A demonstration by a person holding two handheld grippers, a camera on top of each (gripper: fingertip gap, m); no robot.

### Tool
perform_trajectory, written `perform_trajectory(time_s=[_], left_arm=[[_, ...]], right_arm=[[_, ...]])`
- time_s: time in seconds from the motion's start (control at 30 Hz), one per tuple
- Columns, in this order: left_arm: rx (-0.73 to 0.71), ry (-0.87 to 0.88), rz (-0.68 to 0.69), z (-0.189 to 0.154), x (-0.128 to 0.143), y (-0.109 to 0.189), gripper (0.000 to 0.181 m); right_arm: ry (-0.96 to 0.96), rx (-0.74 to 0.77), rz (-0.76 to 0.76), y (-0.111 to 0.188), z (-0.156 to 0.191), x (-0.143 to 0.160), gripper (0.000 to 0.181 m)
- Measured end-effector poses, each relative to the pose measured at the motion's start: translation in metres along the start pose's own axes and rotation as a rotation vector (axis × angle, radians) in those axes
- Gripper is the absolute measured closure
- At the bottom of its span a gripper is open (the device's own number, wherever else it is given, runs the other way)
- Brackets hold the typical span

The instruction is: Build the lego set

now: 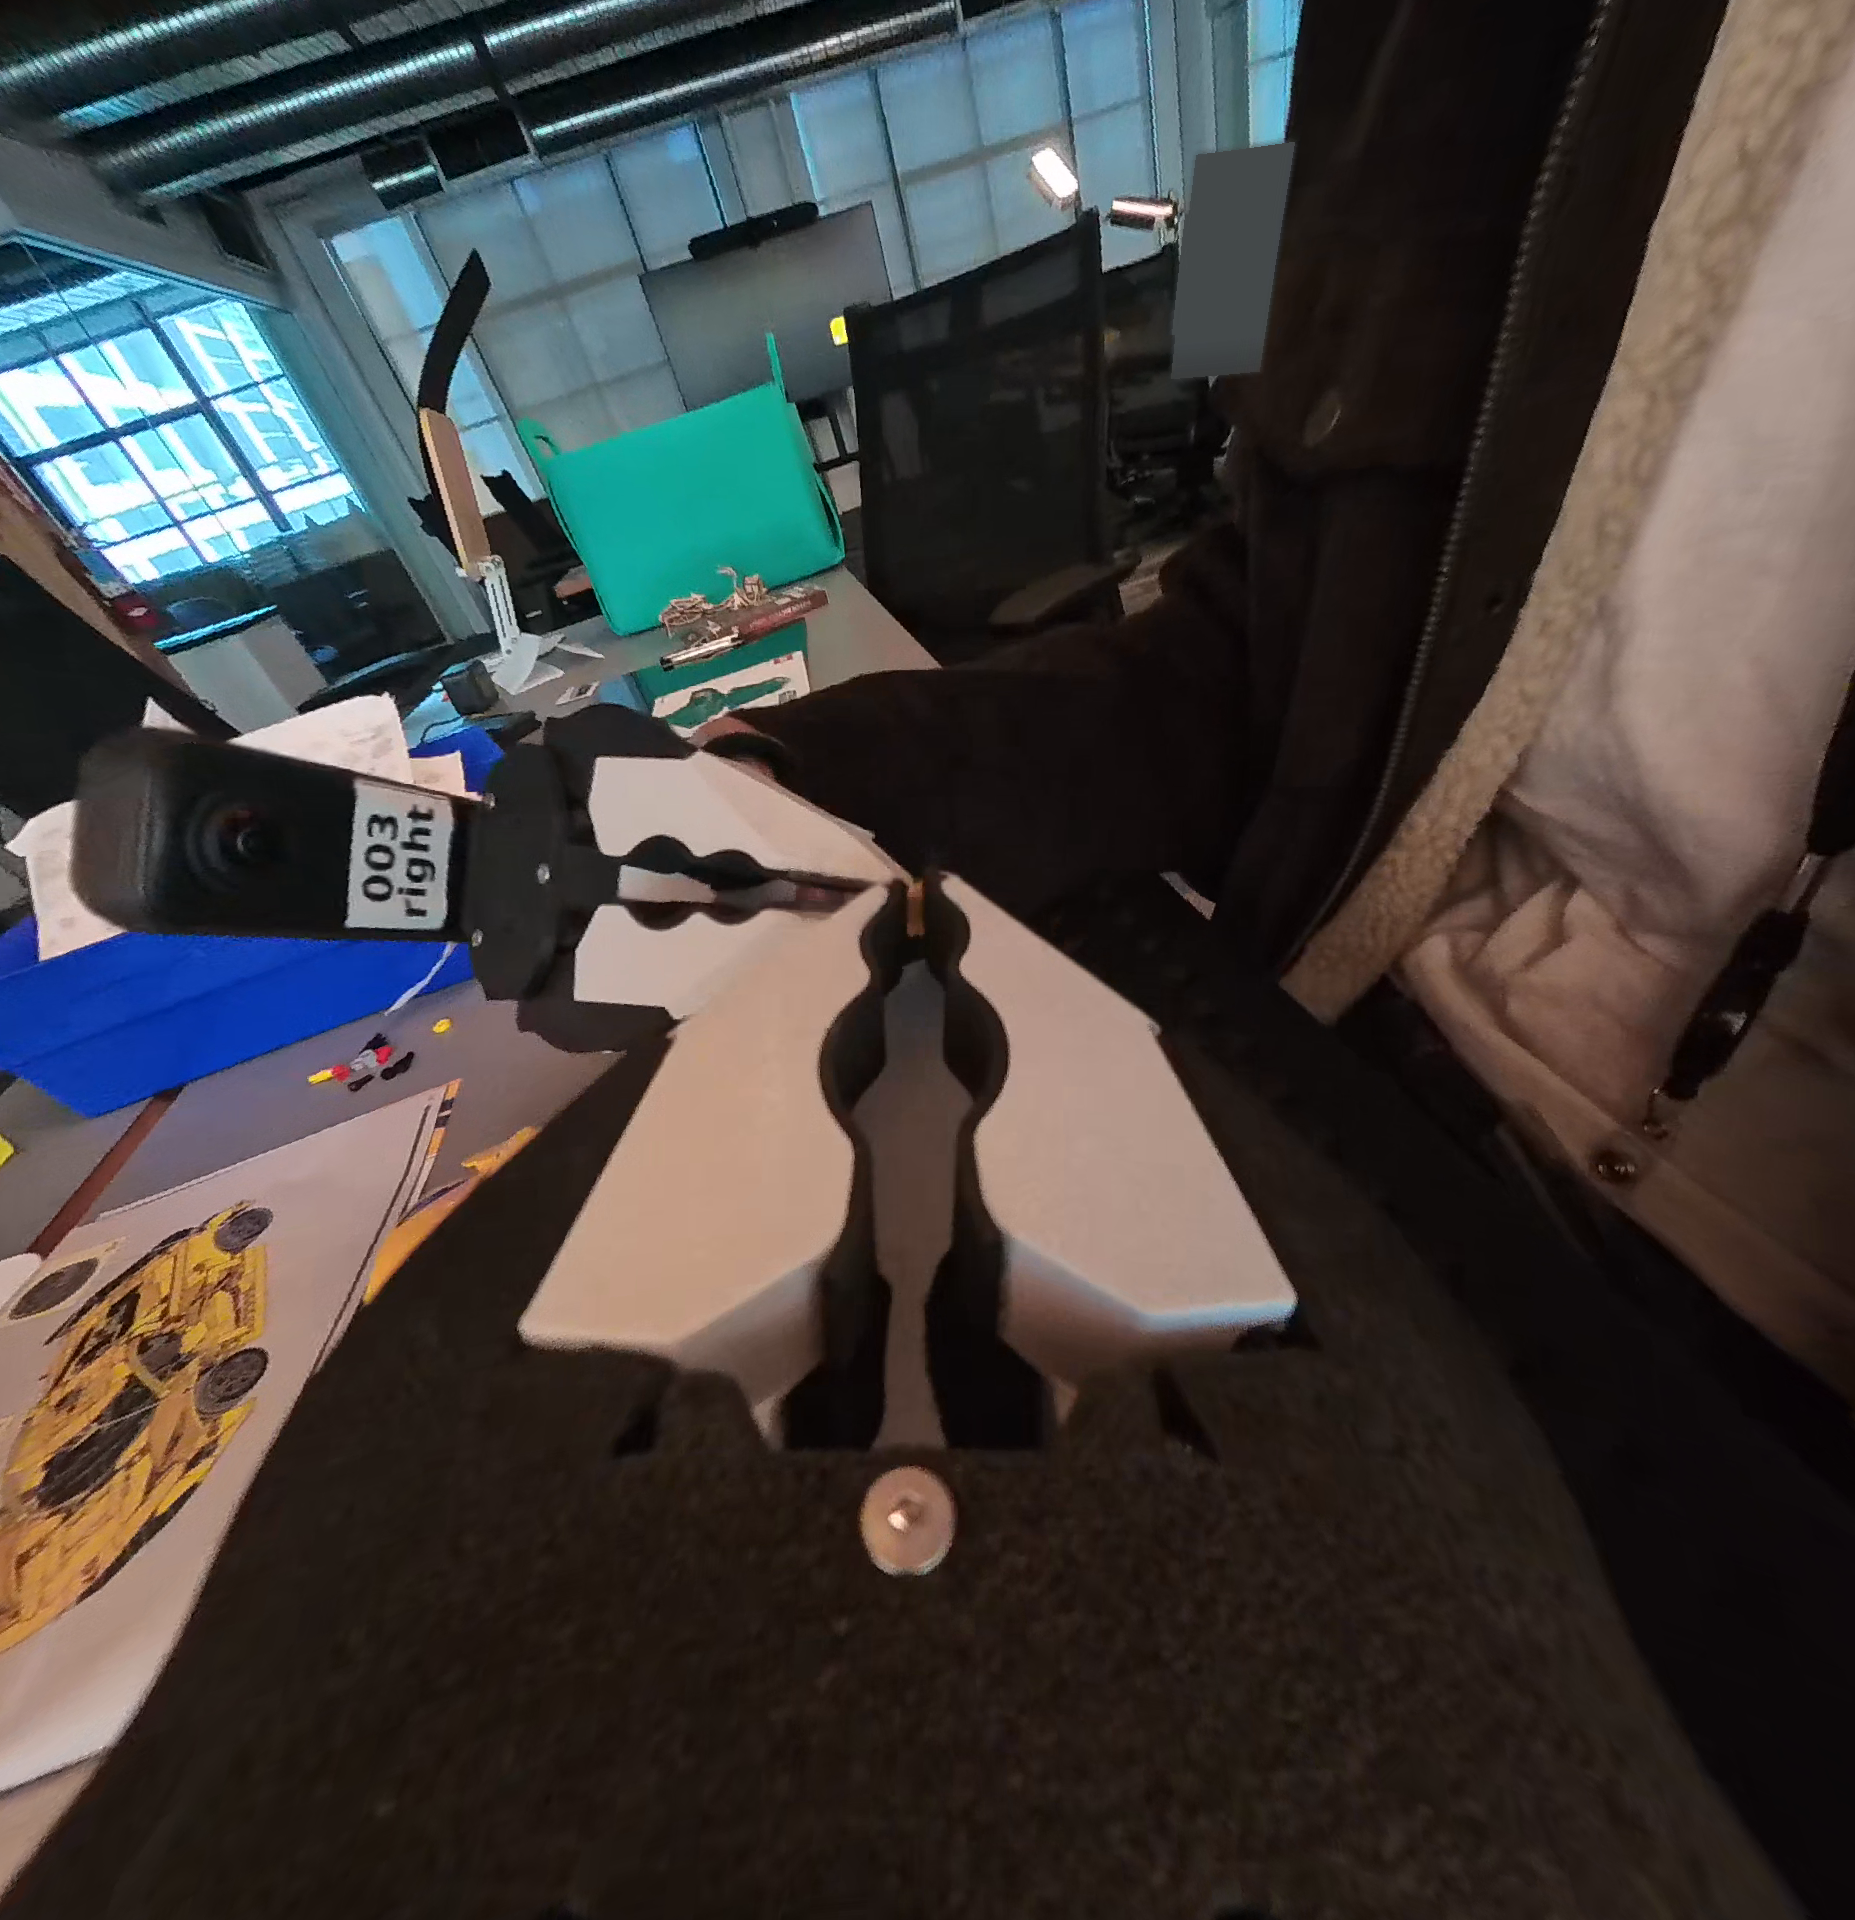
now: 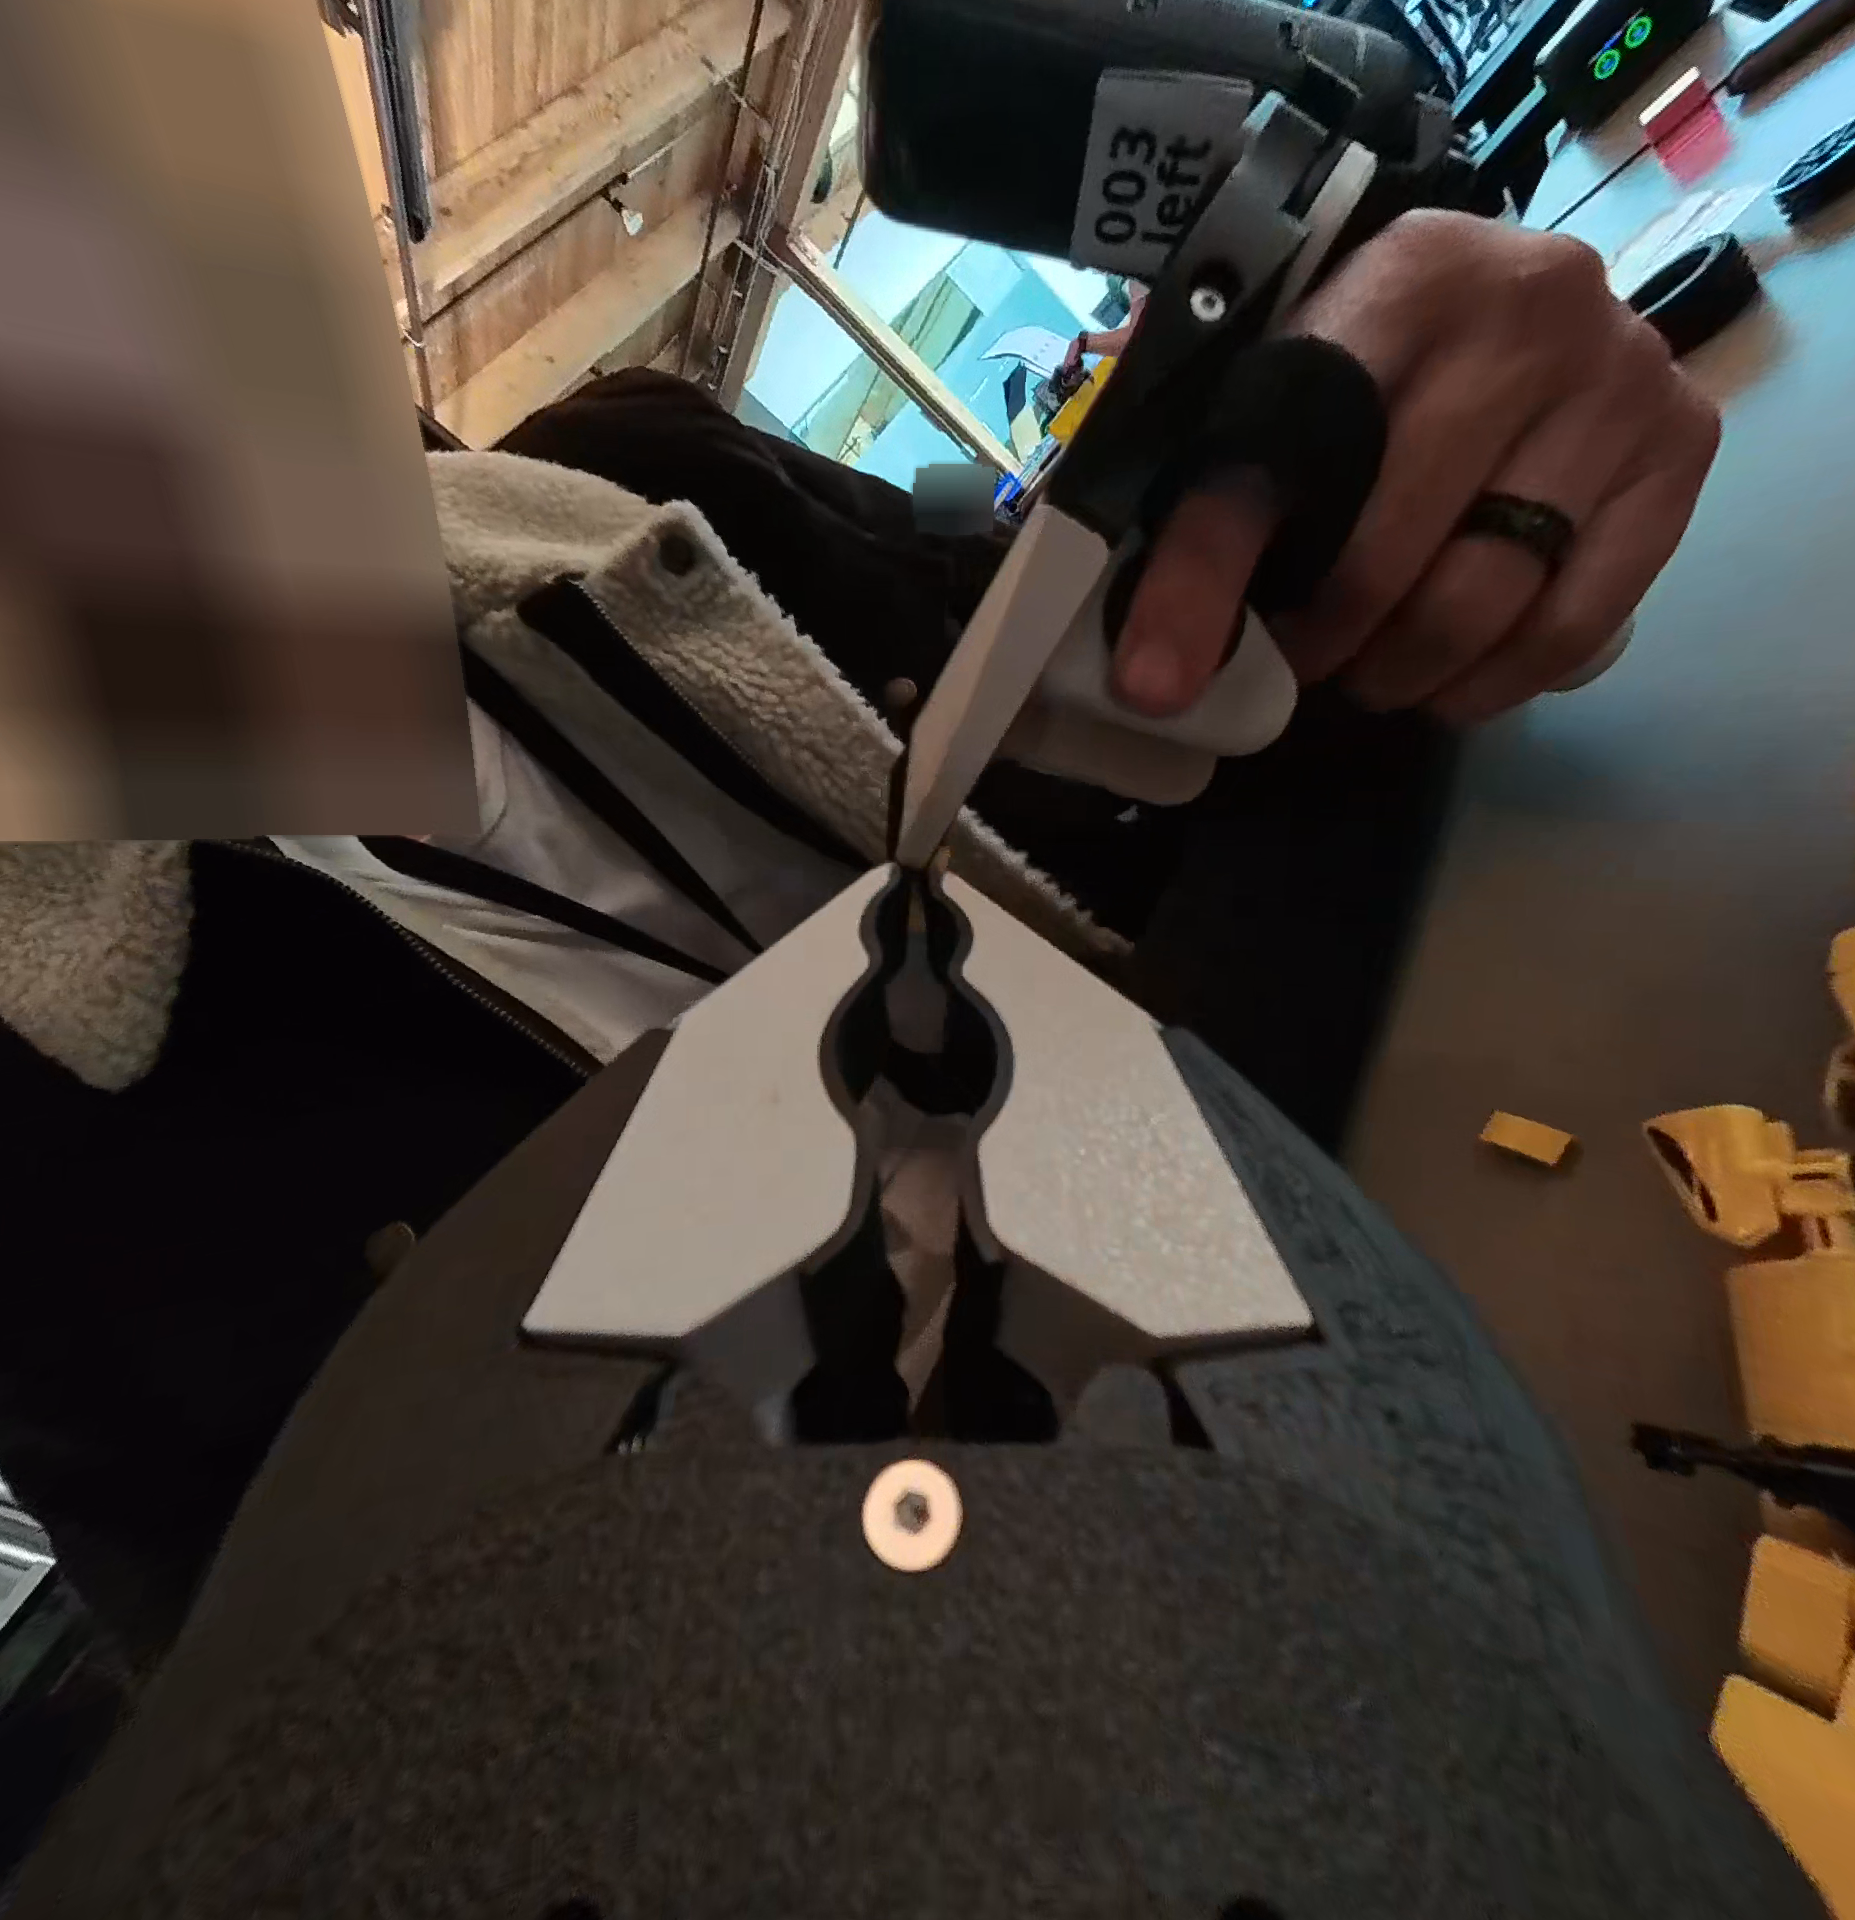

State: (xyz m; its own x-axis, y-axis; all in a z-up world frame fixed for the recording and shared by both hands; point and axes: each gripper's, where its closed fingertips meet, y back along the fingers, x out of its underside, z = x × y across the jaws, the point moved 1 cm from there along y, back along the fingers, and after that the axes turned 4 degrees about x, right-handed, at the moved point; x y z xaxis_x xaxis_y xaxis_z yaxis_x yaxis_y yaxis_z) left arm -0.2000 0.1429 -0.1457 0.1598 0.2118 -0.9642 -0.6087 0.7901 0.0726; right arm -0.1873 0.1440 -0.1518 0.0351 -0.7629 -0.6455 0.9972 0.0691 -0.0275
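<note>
Both grippers meet tip to tip in the air in front of a person's jacket. My left gripper (image 1: 916,896) is shut on a small yellow Lego piece (image 1: 915,906) at its tips. My right gripper (image 2: 918,891) is also shut, with a thin yellowish sliver (image 2: 918,914) between its tips; it is too small to tell whether it is the same piece. In the left wrist view the right gripper (image 1: 869,886) comes in from the left. In the right wrist view the left gripper (image 2: 910,854) comes down from above, held by a hand (image 2: 1474,468).
A partly built yellow Lego car (image 2: 1775,1205) lies at the right with a loose yellow piece (image 2: 1525,1138) and black tyres (image 2: 1692,291). An instruction booklet (image 1: 123,1403), small loose pieces (image 1: 367,1065), a blue bin (image 1: 175,997) and a green bag (image 1: 694,509) sit on the table. Left and right tips are no more than a few centimetres apart.
</note>
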Motion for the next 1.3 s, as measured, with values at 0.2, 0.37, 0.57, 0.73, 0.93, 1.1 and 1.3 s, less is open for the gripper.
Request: perform_trajectory(time_s=[0.2, 0.37, 0.57, 0.73, 0.93, 1.1, 1.3], left_arm=[[0.002, 0.000, 0.033, -0.001, 0.006, -0.001, 0.178], [0.005, 0.000, 0.069, -0.002, 0.012, -0.004, 0.178], [0.007, 0.004, 0.090, -0.002, 0.015, -0.005, 0.179], [0.004, 0.010, 0.097, -0.001, 0.017, -0.005, 0.178], [0.006, 0.021, 0.094, -0.001, 0.017, -0.003, 0.179], [0.017, 0.023, 0.094, -0.003, 0.017, -0.005, 0.178], [-0.112, 0.138, 0.085, 0.018, 0.017, 0.006, 0.176]], right_arm=[[-0.024, 0.005, 0.010, 0.001, -0.003, 0.003, 0.176], [-0.045, 0.019, 0.018, 0.002, -0.008, 0.005, 0.172], [-0.059, 0.030, 0.035, 0.003, -0.010, 0.009, 0.171], [-0.064, 0.041, 0.047, 0.003, -0.012, 0.012, 0.168], [-0.064, 0.038, 0.064, 0.002, -0.011, 0.014, 0.166], [-0.066, 0.053, 0.084, 0.000, -0.013, 0.017, 0.173], [0.007, 0.158, -0.007, 0.013, -0.019, 0.004, 0.174]])
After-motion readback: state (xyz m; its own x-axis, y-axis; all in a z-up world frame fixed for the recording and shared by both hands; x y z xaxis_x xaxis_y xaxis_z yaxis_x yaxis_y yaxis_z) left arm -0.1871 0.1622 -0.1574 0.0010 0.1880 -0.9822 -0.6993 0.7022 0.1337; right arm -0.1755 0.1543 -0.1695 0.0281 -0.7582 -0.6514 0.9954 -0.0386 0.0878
